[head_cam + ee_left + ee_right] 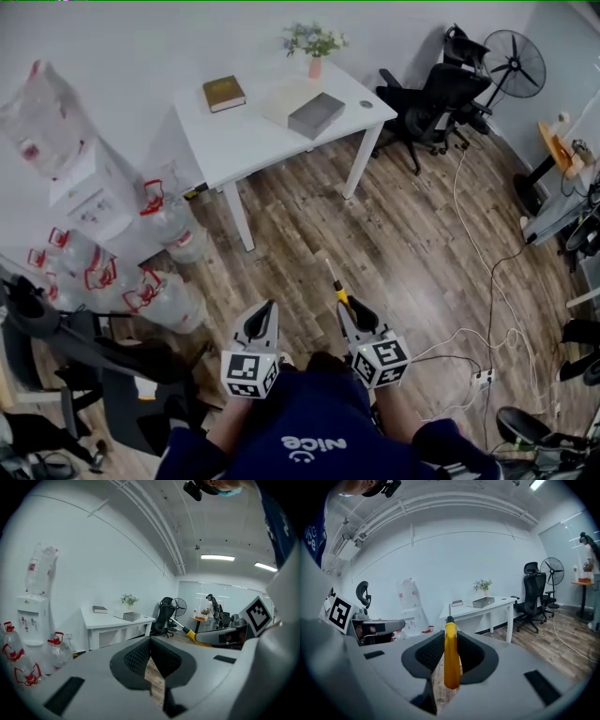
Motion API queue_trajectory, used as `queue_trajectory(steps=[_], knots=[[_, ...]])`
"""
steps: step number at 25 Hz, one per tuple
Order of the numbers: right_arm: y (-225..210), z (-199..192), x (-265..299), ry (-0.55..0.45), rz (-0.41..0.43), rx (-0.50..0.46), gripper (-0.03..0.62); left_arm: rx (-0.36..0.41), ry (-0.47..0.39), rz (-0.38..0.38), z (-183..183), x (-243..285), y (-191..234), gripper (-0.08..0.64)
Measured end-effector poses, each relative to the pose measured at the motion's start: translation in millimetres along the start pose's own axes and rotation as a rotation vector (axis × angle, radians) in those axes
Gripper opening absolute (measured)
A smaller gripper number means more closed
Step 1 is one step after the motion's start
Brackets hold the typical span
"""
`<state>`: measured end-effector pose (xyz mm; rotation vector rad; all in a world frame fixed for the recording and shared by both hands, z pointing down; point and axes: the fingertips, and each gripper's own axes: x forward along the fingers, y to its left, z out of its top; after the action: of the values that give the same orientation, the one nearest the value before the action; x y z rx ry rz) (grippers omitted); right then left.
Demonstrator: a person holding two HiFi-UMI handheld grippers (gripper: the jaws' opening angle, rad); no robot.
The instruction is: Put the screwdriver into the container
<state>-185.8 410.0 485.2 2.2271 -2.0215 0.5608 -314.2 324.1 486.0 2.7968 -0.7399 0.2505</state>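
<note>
Right gripper view: the right claw (450,635) is clamped on the yellow screwdriver (452,665); the left claw (151,641) is closed together, empty.

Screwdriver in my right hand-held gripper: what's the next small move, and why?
Probably step forward and carry the screwdriver toward the white table. The right hand-held gripper is shut on its yellow handle, while the grey box, likely the container, sits on that table across the wood floor, seemingly beyond reach from here.
</note>
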Motion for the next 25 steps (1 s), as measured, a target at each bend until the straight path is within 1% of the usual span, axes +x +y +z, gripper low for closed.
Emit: queue_trajectory(steps=[6,10,16,21,25], knots=[[12.2,-12.0,14.9,0.029,-0.011,0.028,0.098,-0.014,0.034,-0.014,-7.7,-0.3,20.8,0.017],[7.3,-10.5,27.5,0.035,-0.013,0.030,0.098,-0.016,0.047,-0.021,-9.1,11.1,29.6,0.017],[-17.4,1.7,57.5,0.040,-0.005,0.028,0.098,-0.027,0.050,0.000,-1.0,39.6,39.7,0.017],[-47.1,28.7,93.5,0.029,0.016,0.002,0.098,-0.032,0.047,0.033,15.1,80.1,52.9,0.017],[-75.6,40.8,117.8,0.035,0.049,-0.001,0.098,0.000,0.037,0.069,28.6,115.6,52.4,0.017]])
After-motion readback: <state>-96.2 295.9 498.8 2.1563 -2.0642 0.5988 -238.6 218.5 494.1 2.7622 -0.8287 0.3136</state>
